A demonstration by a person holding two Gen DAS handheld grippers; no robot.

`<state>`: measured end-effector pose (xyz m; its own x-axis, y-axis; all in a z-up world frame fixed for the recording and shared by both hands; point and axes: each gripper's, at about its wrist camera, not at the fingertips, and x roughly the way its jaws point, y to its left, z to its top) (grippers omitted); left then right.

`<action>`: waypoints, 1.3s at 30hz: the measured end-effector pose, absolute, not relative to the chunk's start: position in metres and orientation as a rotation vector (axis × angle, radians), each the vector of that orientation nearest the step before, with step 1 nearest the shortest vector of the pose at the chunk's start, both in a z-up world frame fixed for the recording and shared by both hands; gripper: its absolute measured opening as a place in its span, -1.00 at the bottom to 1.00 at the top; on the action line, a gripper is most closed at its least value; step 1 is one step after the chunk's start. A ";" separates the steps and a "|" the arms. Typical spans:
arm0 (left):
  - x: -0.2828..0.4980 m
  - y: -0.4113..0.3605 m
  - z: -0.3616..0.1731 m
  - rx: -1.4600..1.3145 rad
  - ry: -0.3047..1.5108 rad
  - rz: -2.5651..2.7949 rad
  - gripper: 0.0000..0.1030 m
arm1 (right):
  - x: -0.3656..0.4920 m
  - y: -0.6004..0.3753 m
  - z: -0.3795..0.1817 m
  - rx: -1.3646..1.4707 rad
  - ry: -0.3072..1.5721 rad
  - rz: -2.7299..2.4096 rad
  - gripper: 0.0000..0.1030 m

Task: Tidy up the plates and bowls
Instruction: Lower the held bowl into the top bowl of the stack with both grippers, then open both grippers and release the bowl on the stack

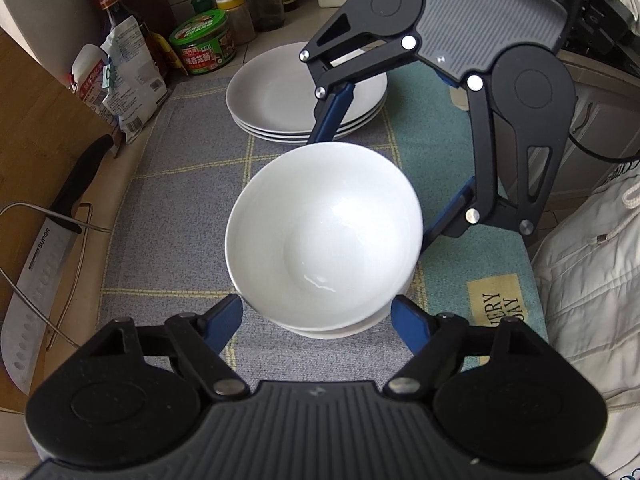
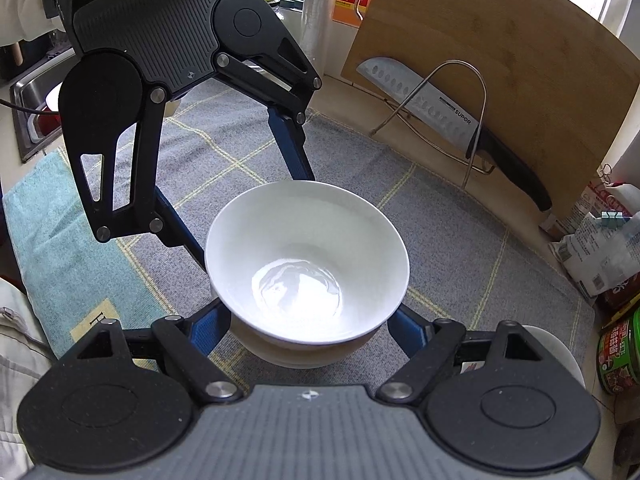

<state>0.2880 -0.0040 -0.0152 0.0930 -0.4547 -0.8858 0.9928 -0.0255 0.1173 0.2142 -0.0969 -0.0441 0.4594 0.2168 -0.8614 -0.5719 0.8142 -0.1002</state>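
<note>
I've got the bowls [image 1: 324, 236] stacked mid-mat [image 1: 172, 208], top bowl nested in at least one more under it, dead center in both wrist views. My left gripper [image 1: 318, 314] sits at 6 o'clock of the stack in its own view, jaws wide open, blue fingers [image 1: 224, 318] flanking the lower bowl on both sides; touching or just beside, I can't tell. My right gripper [image 2: 310, 326] is likewise spread wide around the stack from the opposite side, one finger [image 2: 208, 328] at 8 o'clock of the bowl, the other at 4. Neither has a firm hold that I can see. In the left view the right gripper comes in from 1 o'clock, its fingers reaching down on either side of the bowls.

Plates [image 1: 280, 92], a stack of several, sit at 12 o'clock of the bowls on the same mat, apart from them. Knife [image 1: 40, 256] in a wire rack at 9 o'clock against a cutting board [image 2: 500, 80]. Green tin [image 1: 202, 42] and bottles behind the plates. Teal towel [image 1: 460, 264] at 3 o'clock.
</note>
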 end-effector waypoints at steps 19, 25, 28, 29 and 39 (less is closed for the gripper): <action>0.277 0.022 0.002 0.783 0.660 -1.281 0.82 | 0.195 -0.109 -0.015 -0.303 0.870 0.444 0.80; 0.273 0.034 0.003 0.646 0.665 -1.173 0.83 | 0.194 -0.119 -0.018 -0.242 0.851 0.385 0.80; 0.270 0.044 0.004 0.557 0.669 -1.130 0.83 | 0.192 -0.120 -0.024 -0.237 0.862 0.368 0.80; 0.270 0.046 0.005 0.533 0.667 -1.119 0.83 | 0.191 -0.121 -0.024 -0.227 0.860 0.368 0.80; 0.263 0.069 0.008 0.351 0.643 -1.033 0.88 | 0.185 -0.129 -0.029 -0.134 0.850 0.320 0.82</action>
<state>0.2629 0.0691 0.0083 0.3534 -0.6798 -0.6426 0.8767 0.4803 -0.0259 0.1852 -0.1287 -0.0287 0.6153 0.2242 -0.7558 -0.3303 0.9438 0.0112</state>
